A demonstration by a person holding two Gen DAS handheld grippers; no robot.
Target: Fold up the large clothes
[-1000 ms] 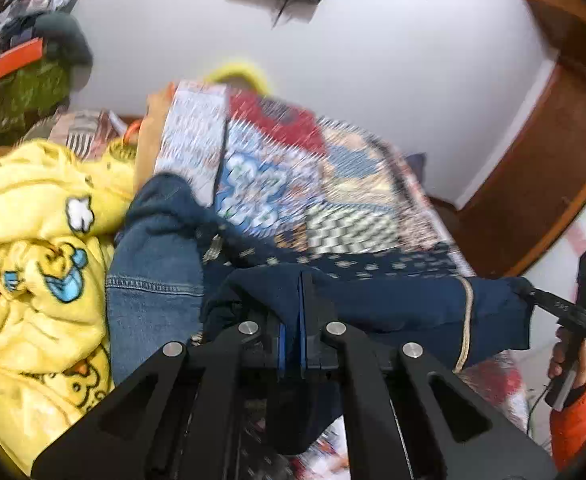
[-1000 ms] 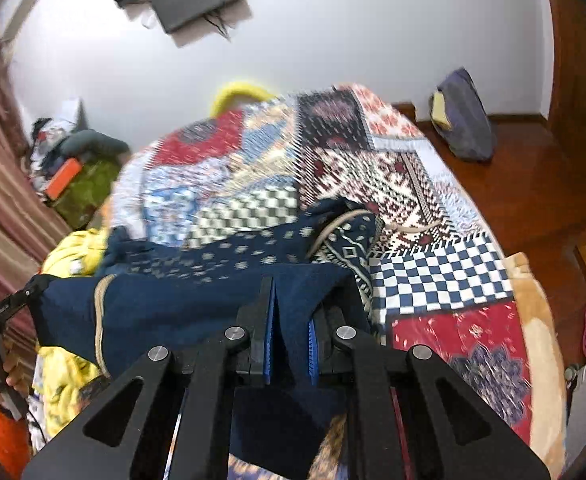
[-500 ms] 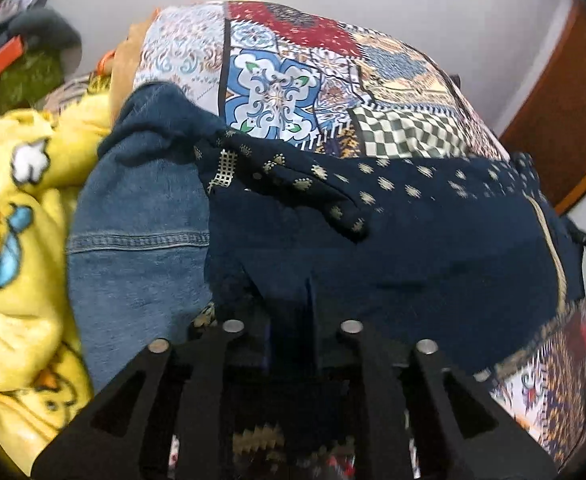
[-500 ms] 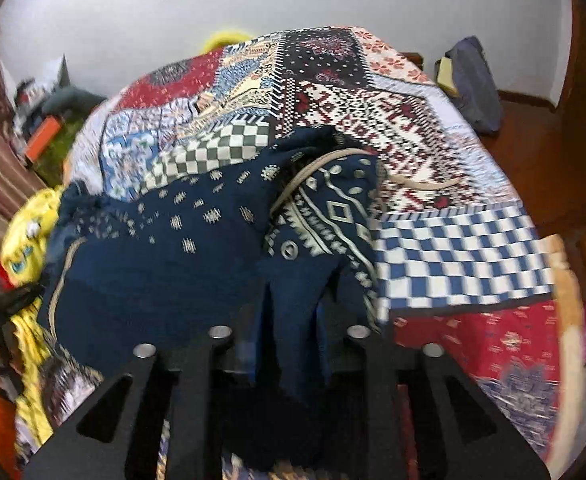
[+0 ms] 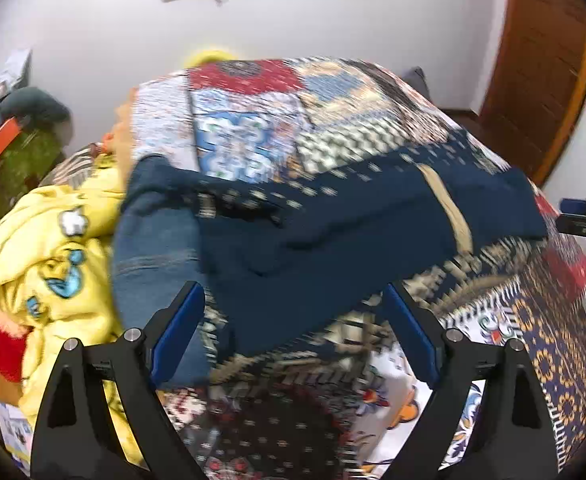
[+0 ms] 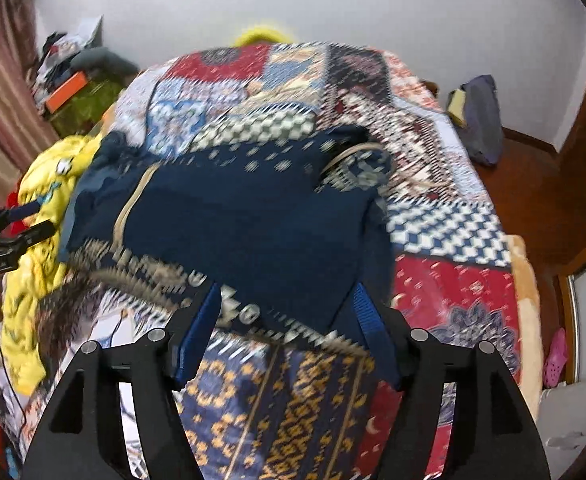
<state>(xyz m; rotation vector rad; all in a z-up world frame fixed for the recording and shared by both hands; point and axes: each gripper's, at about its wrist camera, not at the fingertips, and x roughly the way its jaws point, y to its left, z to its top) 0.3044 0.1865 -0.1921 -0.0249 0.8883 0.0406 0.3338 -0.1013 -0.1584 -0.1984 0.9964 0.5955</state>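
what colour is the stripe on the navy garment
Beige stripe on the navy garment; left wrist view.

- A bed (image 6: pixel 465 280) fills the middle of both views, covered by a patchwork spread of red, blue and checked squares.
- A dark blue patterned garment (image 6: pixel 253 224) lies folded across the centre of the spread.
- Blue jeans (image 5: pixel 153 240) lie at centre left of the left view, touching the garment's edge.
- A yellow cartoon-print blanket (image 5: pixel 49 264) is bunched at the left edge.
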